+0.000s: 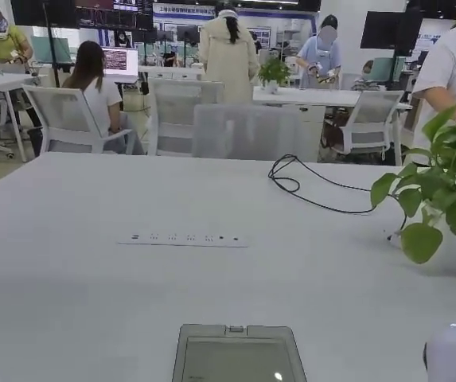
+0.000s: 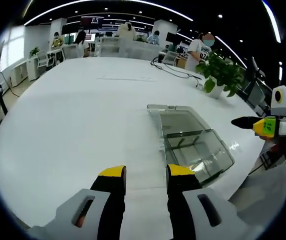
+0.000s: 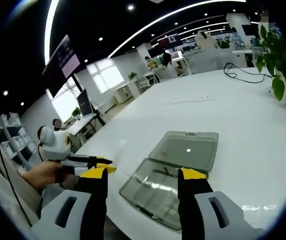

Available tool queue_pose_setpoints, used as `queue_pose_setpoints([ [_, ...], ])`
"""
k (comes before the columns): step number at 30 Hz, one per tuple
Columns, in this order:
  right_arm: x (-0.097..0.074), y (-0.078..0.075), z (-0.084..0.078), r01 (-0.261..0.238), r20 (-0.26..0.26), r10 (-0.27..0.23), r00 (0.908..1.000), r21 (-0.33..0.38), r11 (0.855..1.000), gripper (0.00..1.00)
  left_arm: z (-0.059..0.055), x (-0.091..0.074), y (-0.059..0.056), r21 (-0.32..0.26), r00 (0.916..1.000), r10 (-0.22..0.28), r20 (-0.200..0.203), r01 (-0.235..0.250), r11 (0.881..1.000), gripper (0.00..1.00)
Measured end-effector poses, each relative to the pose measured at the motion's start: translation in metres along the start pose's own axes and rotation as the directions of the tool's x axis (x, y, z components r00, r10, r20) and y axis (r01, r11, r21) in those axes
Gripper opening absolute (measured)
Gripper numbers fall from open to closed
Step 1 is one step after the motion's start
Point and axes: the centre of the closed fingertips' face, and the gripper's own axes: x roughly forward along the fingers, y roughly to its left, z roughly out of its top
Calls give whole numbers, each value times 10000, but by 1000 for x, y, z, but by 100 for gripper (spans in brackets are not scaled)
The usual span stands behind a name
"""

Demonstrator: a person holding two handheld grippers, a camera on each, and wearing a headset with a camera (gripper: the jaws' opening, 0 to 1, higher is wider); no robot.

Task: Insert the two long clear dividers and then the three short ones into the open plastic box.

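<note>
- Clear hinged plastic box [image 2: 192, 142]: lies open, lid flat, near the white desk's [image 2: 83, 125] front edge; probably light, stiff, slippery; steady it by a side wall.
- Left gripper [image 2: 145, 175], right gripper [image 3: 143, 176]: fingers apart, empty.

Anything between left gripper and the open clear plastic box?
No: the left gripper view shows bare white tabletop from left gripper to open clear plastic box.
</note>
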Motion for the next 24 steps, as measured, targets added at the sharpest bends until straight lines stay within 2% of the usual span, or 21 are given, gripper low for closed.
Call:
queue_pose_setpoints([
  [3,6,8,2,-189,121,187,9998,149,9997,54,1,-2,-14,222,9991,-322,279,316,9993,30],
  [6,13,18,4,-446,244,441,9987,190,9988,51,10,-5,-33,238,9877,-1080,1127,1060,9941,30],
  [12,23,32,6,-833,424,833,9956,-18,9965,39,20,-13,-46,518,9712,-1469,1875,1395,9889,30],
  [16,29,40,4,-1080,461,1075,9931,90,9941,35,26,-17,-57,571,9583,-1798,2223,1713,9836,30],
  [24,36,51,3,-1255,689,1233,9900,293,9917,28,30,-21,-76,816,9377,-2392,2519,2257,9708,30],
])
